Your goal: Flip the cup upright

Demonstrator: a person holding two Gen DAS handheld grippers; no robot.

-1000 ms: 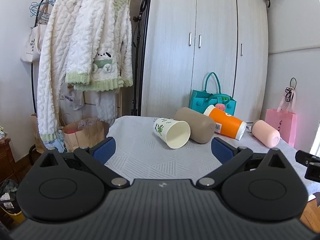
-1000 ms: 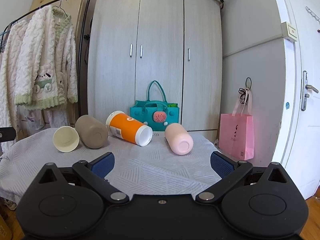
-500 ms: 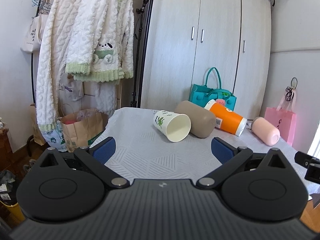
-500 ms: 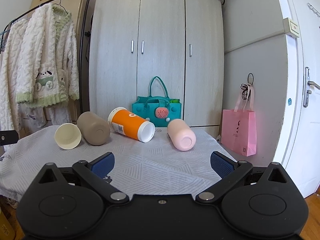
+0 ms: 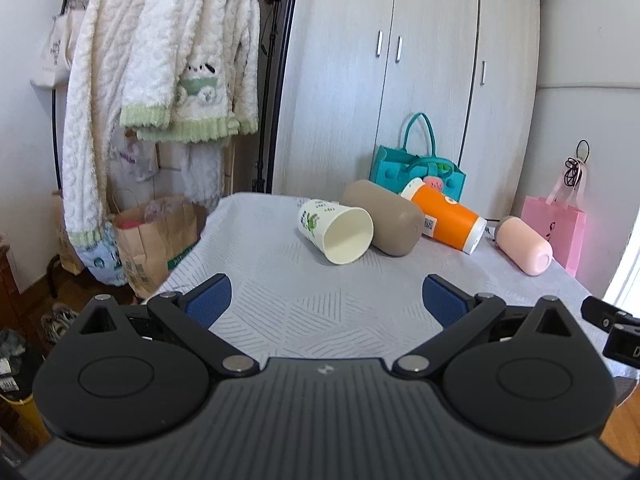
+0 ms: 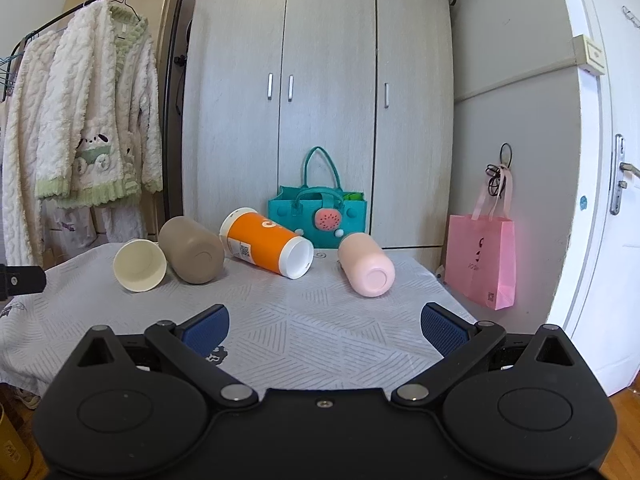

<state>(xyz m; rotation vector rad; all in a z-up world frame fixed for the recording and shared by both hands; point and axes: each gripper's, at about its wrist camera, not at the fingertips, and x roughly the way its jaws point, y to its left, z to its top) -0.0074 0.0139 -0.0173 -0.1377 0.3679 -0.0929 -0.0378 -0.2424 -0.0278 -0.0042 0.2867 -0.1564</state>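
Several cups lie on their sides in a row on the table's grey patterned cloth (image 5: 320, 280). From left to right they are a white paper cup with green print (image 5: 336, 232), a brown cup (image 5: 386, 222), an orange cup with white ends (image 5: 446, 220) and a pink cup (image 5: 524, 244). The right wrist view shows the same row: paper cup (image 6: 140, 266), brown cup (image 6: 192, 256), orange cup (image 6: 266, 244), pink cup (image 6: 366, 266). My left gripper (image 5: 326, 300) is open and empty, short of the paper cup. My right gripper (image 6: 324, 326) is open and empty, short of the pink cup.
A grey wardrobe (image 6: 320, 100) stands behind the table with a teal bag (image 6: 320, 216) at its foot. A clothes rack with white robes (image 5: 160, 60) and a paper bag (image 5: 156, 240) stand at the left. A pink bag (image 6: 480, 256) hangs at the right by a door.
Both grippers have moved a little forward and higher over the table. The cups now sit slightly nearer and lower in both views. The jaws stay open and the cups have not moved.
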